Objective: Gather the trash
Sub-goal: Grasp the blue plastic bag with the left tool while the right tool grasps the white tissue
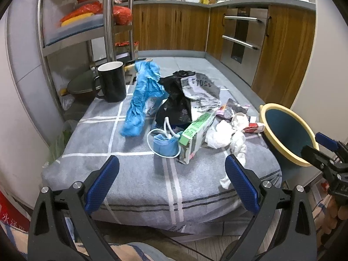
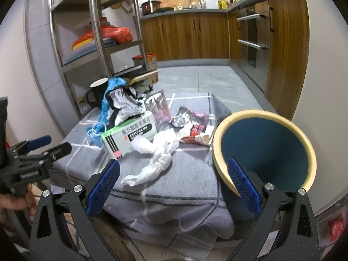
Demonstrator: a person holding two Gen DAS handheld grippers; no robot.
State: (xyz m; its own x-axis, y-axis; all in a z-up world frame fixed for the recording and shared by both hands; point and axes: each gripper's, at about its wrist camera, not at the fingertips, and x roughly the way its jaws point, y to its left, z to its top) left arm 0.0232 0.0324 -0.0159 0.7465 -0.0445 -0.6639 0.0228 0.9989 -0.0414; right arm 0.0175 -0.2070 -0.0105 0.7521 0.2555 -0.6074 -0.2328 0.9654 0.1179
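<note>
**Trash spread on grey cloth; both grippers released and empty**

Litter heaped mid-surface on a grey checked cloth (image 1: 139,174). Blue plastic bag (image 1: 141,100) lying long, running from near edge toward the far side, far end beside the black mug (image 1: 113,81). Green-and-white medicine box (image 2: 130,134) lying flat, long axis slanting from near-left to far-right, printed face up. Twisted white tissue (image 2: 156,161) stretched just before it. Face mask (image 1: 165,144) touching the box's near end, loops splayed.

Black bag (image 1: 174,106) partly buried under crumpled newspaper (image 1: 200,91); foil wrappers (image 2: 189,117) crushed, print hard to make out. Red packet (image 2: 198,134) half hidden behind the bin rim.

Teal bin with cream rim (image 2: 263,152) at right edge of cloth, tilted, mouth facing the cameras, base cut off by the right gripper (image 2: 176,182). Left gripper (image 1: 171,180) spread wide short of the cloth. Right gripper likewise open, grasping nothing. Metal shelving (image 1: 108,21) behind mug.
</note>
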